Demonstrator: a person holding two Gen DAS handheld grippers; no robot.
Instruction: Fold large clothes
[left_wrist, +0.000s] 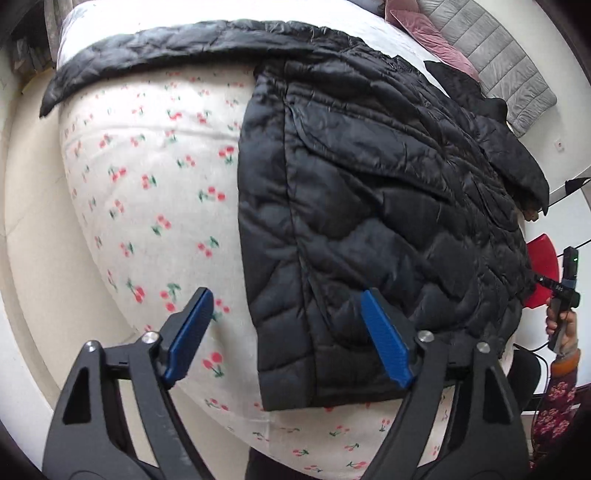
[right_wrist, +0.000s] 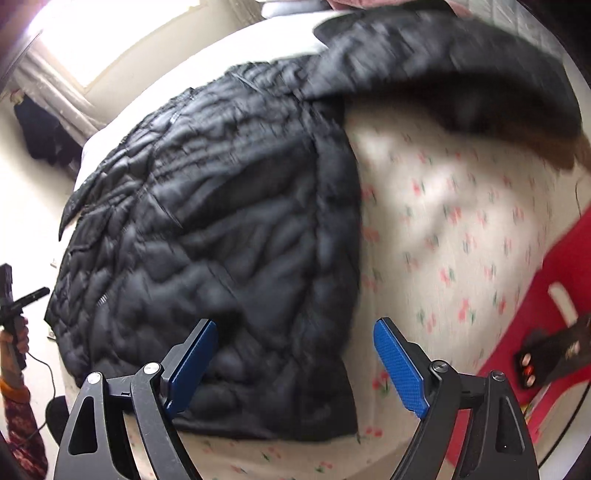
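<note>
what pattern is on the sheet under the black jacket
White with small red cherries on green stems, covering the sheet; clearest in the left wrist view.

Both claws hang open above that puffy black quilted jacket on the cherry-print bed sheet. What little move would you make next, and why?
Probably lower the left gripper onto the black quilted jacket's near hem corner and pinch it: both jaws are empty, and one sleeve is spread sideways, unfolded.
</note>
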